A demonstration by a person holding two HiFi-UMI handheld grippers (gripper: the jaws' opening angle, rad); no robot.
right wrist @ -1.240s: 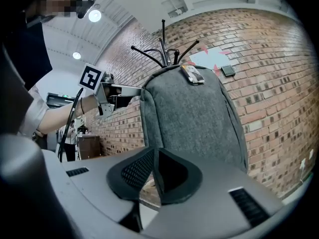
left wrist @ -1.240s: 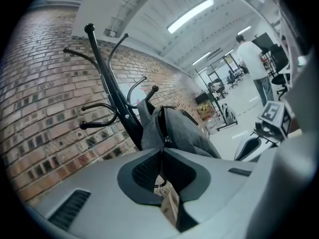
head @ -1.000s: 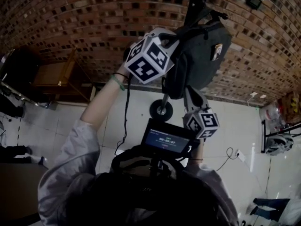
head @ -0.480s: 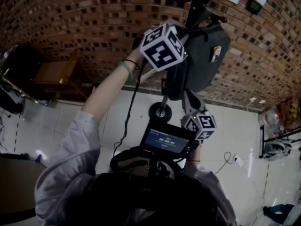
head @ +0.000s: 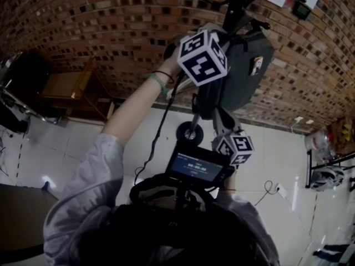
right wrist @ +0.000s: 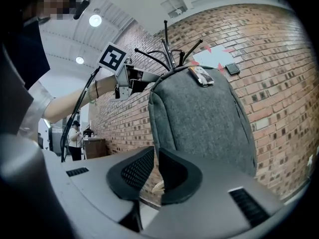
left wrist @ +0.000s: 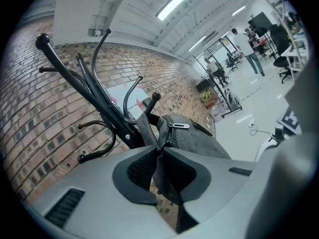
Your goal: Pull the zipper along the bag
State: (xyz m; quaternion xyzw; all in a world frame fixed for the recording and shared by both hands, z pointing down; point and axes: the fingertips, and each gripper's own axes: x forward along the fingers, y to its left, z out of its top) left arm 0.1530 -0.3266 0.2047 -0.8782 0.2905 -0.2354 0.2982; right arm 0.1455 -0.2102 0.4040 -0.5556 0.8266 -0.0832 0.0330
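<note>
While it hangs from a black coat rack (left wrist: pixel 89 91) against a red brick wall (head: pixel 83 26), the grey bag (right wrist: pixel 199 123) is handled at both ends. It sits high in the head view, just right of centre, with a small tag near its upper edge. A silver zipper pull (left wrist: pixel 178 126) lies flat on the bag's top, close to the rack's pole.

At the top of the bag, the left gripper (left wrist: pixel 160 151) is raised. A grey fabric strip (left wrist: pixel 162 168) runs down from the bag between its jaws. The pads are pressed on the strip, though the jaws are beginning to open. The silver pull is just beyond the jaw tips, not between them.

Below the bag, the right gripper (right wrist: pixel 155 156) points upward. Its jaws are nearly together and seem to pinch the bag's lower edge at their tips, with only a thin gap further back.

From the lower left of the head view, the person's bare left forearm (head: pixel 138 104) reaches up, with a cable trailing beside it. A small lit screen (head: pixel 195 166) sits near the person's chest. Pale floor tiles (head: pixel 277 159) spread below, and a wooden chair (head: pixel 61 87) stands by the wall at the left.
</note>
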